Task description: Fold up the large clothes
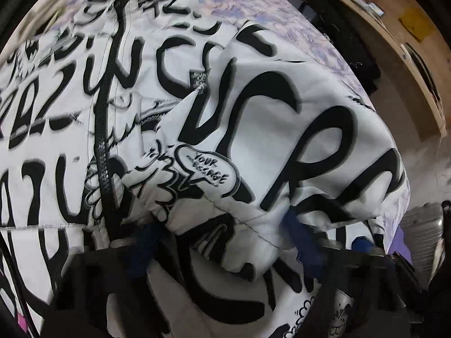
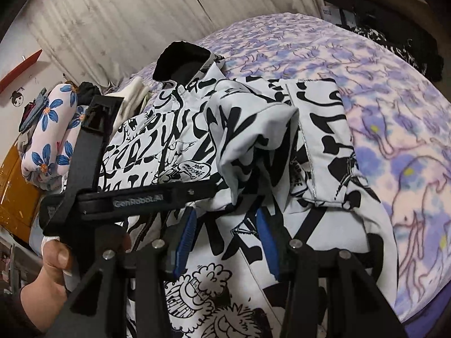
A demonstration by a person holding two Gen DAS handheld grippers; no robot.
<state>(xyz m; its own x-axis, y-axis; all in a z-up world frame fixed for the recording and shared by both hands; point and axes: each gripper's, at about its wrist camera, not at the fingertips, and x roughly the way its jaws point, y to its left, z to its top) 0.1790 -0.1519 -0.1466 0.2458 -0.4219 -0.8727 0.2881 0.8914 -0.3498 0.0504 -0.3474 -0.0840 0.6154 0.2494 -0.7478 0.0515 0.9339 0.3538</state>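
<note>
A large white jacket (image 1: 197,107) with bold black graffiti lettering lies on a bed, front up, with a black zipper (image 1: 103,129) down its middle and a black-lined collar (image 2: 183,60) at the far end. In the left wrist view my left gripper (image 1: 225,233) is open, its blue pads either side of a bunched fold of sleeve fabric. In the right wrist view the jacket (image 2: 253,146) has a sleeve folded over its body. My right gripper (image 2: 225,225) is open, blue pads (image 2: 184,242) apart, just above the fabric. The left gripper's black body (image 2: 135,197) crosses that view.
The bed has a purple and pink patterned blanket (image 2: 394,129). A flowered pillow (image 2: 53,138) lies at the far left. A curtain (image 2: 126,14) hangs behind the bed. Wooden shelving (image 1: 394,33) and dark clothes (image 1: 355,56) stand to the right.
</note>
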